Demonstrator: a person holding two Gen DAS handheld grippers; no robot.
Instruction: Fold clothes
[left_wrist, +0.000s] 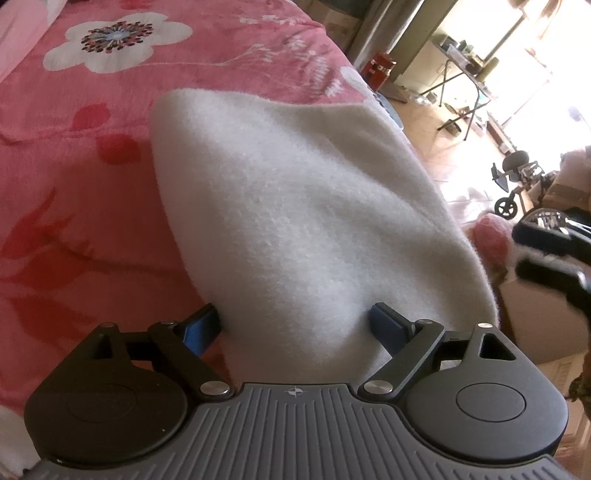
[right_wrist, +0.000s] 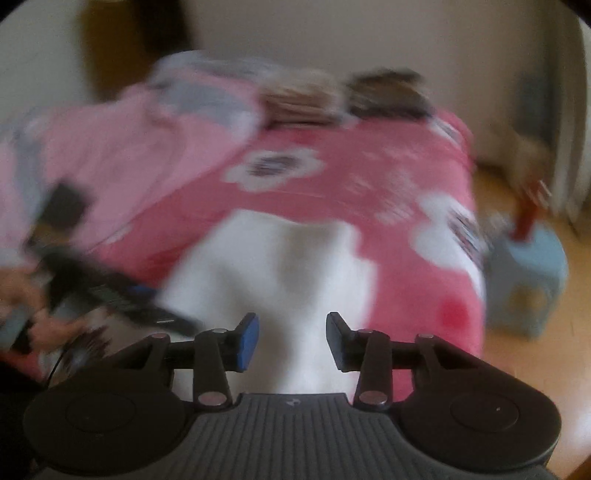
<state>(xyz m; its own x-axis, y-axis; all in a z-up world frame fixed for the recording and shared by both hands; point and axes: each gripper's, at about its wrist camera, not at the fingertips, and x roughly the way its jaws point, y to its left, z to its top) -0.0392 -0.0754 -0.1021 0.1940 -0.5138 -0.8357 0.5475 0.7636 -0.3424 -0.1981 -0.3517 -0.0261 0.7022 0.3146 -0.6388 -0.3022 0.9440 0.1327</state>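
The scene is a bedroom. A bed (left_wrist: 74, 155) carries a pink blanket (left_wrist: 229, 48) printed with white flowers and red petals. Beyond the edge of the bed, the left wrist view shows a wooden floor (left_wrist: 436, 122), a folding table (left_wrist: 461, 74) against bright windows and a wheeled frame (left_wrist: 513, 181).

Task item: a white fleece garment (left_wrist: 295, 206) lies on the blanket near the bed's edge, folded into a thick rounded bundle. In the right wrist view, which is blurred, the same garment (right_wrist: 280, 266) appears as a white patch on the near part of the bed.

Left tongs (left_wrist: 295, 328): spread wide. The near end of the white bundle sits between the two fingers. The left blue pad (left_wrist: 201, 328) stands just beside the fleece and the right finger (left_wrist: 384, 325) lies against its fold; the pads do not press on it.

Right tongs (right_wrist: 291, 339): partly open, with a clear gap between the blue pad (right_wrist: 247, 341) and the black finger (right_wrist: 338, 339). They hang above the garment and hold nothing.

Other items in the right wrist view: a light pink quilt (right_wrist: 110, 155) heaped at the far left of the bed, a pale blue stool (right_wrist: 528, 280) on the floor at the right, and the other gripper with a hand (right_wrist: 22, 295) at the left edge, too blurred for detail.
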